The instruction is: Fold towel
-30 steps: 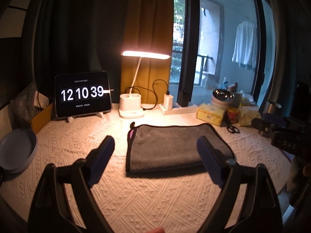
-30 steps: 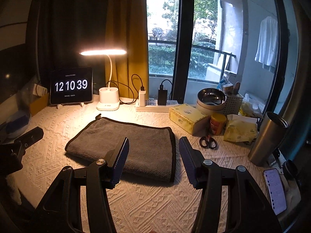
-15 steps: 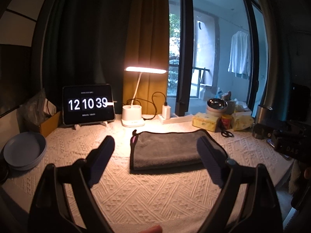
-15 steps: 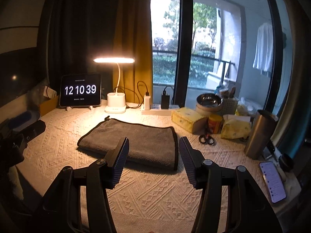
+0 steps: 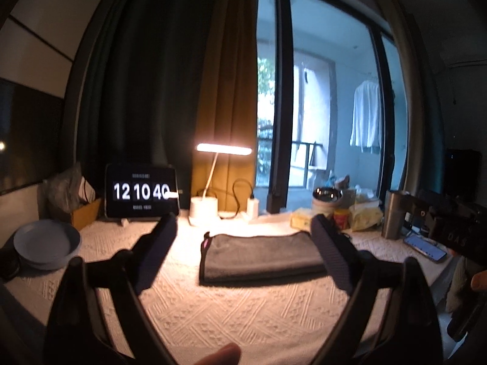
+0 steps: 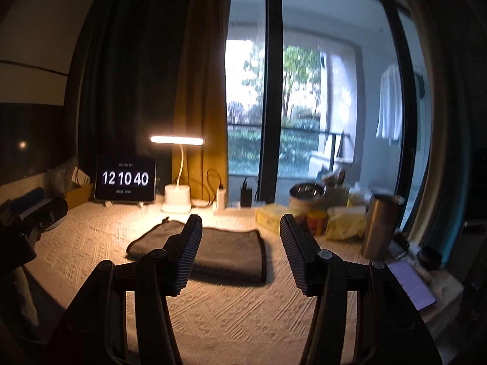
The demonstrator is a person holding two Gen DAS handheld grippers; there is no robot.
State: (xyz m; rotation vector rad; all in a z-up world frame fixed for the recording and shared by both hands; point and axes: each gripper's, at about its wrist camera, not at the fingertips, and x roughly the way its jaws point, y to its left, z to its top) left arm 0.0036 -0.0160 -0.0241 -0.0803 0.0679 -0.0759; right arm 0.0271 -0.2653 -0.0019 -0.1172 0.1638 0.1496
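A dark grey towel (image 5: 258, 257) lies folded flat on the cream tablecloth (image 5: 237, 310); it also shows in the right wrist view (image 6: 225, 254). My left gripper (image 5: 243, 240) is open and empty, held back from the towel and above the table. My right gripper (image 6: 240, 237) is open and empty, also well short of the towel. Neither touches the towel. A pink tag (image 5: 207, 243) sticks out at the towel's left far corner.
A clock tablet (image 5: 141, 191) and a lit desk lamp (image 5: 207, 203) stand at the back. A grey plate (image 5: 45, 248) sits at the left. A steel tumbler (image 6: 380, 225), snack packs (image 6: 344, 226), a bowl (image 6: 307, 193) and a phone (image 6: 411, 283) crowd the right.
Both grippers have pulled back and tilted up away from the towel, which now looks smaller and farther. The jaws stayed open. The clock went from 12:10:39 to 12:10:40.
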